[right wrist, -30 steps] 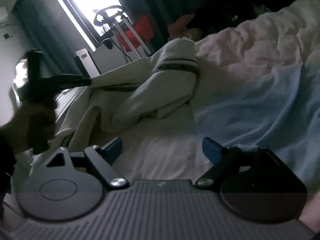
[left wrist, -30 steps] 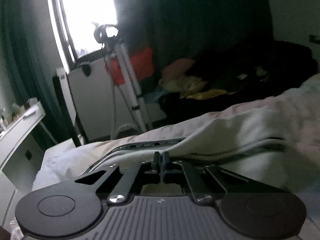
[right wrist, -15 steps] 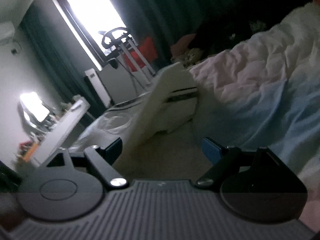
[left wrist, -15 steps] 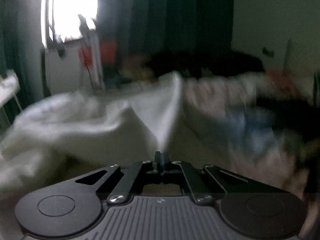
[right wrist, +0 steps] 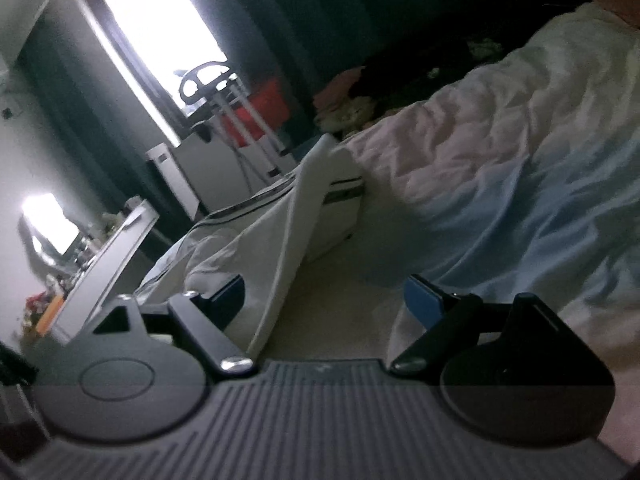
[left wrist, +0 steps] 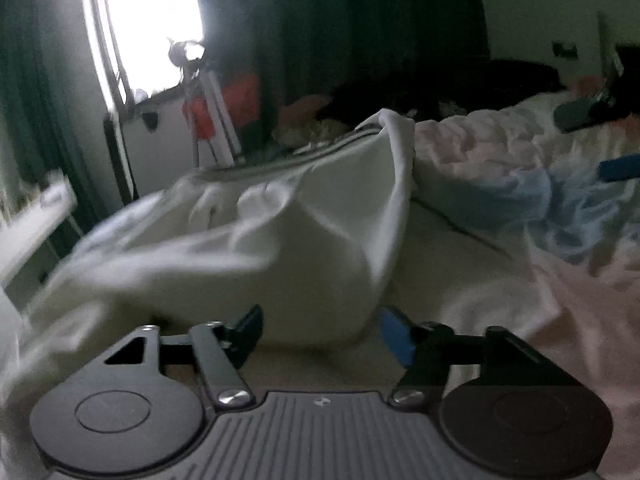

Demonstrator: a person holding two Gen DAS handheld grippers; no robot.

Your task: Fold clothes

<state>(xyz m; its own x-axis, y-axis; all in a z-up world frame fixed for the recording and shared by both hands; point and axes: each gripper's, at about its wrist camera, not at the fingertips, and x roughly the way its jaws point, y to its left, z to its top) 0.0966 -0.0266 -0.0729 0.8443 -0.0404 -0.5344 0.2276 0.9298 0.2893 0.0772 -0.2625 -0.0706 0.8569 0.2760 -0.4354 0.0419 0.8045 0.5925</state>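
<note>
Two grippers, both with fingers spread and nothing between them. My left gripper [left wrist: 320, 330] hovers at the near edge of the white garment [left wrist: 280, 240], whose bulging fold sags into the gap between the fingers; I cannot tell whether cloth touches either pad. The picture is smeared on that side, so the garment's edge toward 9 o'clock dissolves into blur. The garment lies heaped on the bed, one flap peaking up toward 12 o'clock, a dark stripe along its far hem. At 2 o'clock in the left view my right gripper [left wrist: 600, 140] shows only as a dark body and one blue finger, cut off by the frame.

My right gripper [right wrist: 328, 300] is likewise released, above bare sheet, with a stiff fold of the garment [right wrist: 296, 216] rising near its left finger. A pale pink and blue duvet [right wrist: 520, 168] spreads from 1 to 3 o'clock. Beyond, at 11 o'clock, a tripod [right wrist: 240, 120] stands before the glaring window [right wrist: 160, 32]; dark heaps behind the bed are too dim to identify.
</note>
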